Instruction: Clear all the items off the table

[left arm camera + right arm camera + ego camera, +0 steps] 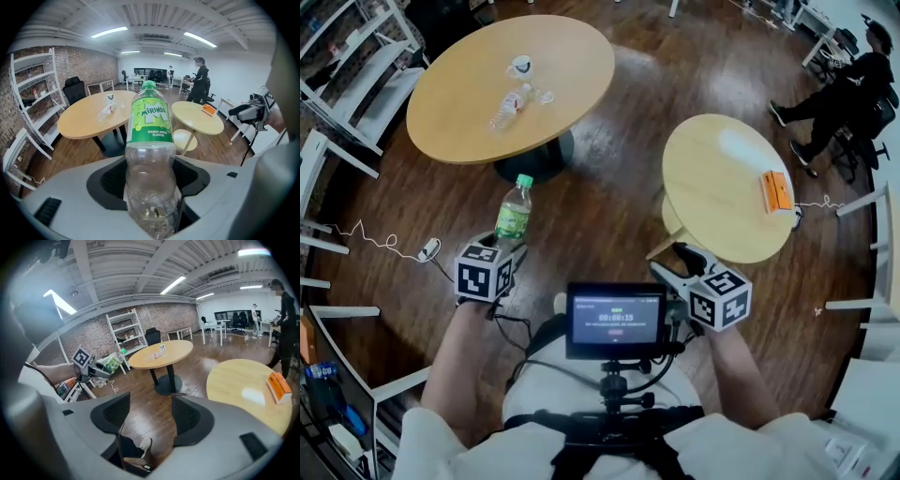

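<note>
The right tongs (151,414) stood apart and empty above the wooden floor (145,394). An orange box (278,385) lay near the right edge of the nearer round surface (234,383). At far left, the left tongs (104,367) held a green-labelled bottle (112,362).

White cable (428,248) on wood floor (609,187), left of left tool (510,251). Seated person (844,89) well beyond right tool (675,258). White shelving (356,66) well beyond left tool.

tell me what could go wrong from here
1. The left gripper clamps the green bottle low on its clear, thin body, so the tall top could lever it loose or the plastic could buckle.
2. A cable lies on the floor beside the big table; feet could catch it.
3. The clear bottle lies on its side there and might roll when nudged.
</note>
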A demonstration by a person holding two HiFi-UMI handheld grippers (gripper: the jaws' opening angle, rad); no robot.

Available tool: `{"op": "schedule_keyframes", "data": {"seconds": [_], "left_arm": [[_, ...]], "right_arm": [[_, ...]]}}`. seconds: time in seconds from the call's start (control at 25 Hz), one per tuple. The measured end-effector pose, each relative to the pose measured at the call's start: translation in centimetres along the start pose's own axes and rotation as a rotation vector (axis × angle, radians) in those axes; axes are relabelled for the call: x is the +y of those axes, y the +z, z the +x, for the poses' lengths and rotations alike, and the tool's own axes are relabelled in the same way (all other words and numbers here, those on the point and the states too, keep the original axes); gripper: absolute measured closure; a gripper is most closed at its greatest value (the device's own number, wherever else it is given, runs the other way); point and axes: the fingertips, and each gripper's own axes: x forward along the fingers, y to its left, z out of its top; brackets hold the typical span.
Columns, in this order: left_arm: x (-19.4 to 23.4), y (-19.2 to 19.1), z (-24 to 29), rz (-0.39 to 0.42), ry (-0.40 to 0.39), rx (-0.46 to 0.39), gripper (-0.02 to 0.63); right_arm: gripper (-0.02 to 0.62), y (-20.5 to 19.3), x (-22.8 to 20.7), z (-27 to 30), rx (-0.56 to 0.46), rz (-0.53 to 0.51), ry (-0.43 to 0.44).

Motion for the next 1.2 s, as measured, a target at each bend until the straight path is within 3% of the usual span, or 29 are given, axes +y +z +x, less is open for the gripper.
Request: {"op": "schedule_keyframes", "data": {"seconds": [0.4,0.64,0.8,1.04,1.2], "left_arm": [[13.2,1.2,0.7,-0.008,0.019,-0.015,0.321],[19.8,1.5,3.0,-0.033,0.045,0.005,0.321],[24.3,3.2,5.7,-0.051,0.074,0.019,0.321],[31.5,6.8,14.2,-0.077,0.086,0.06,0.321],[35.2,10.0,20.5,-0.036,0.062,0.087,0.321]], "right_arm": [[0.31,7.9,6.1,11.6,0.009,-0.042,0.042],[0.31,9.5,8.5,16.3,0.075,-0.085,0.086],[0.31,10.9,7.4,19.0,0.113,-0.082,0.114],[0.31,15.7,2.5,24.2,0.111,-0.091,0.141],[0.31,19.5,-0.9,26.8,0.112,-0.076,0.138]]}}
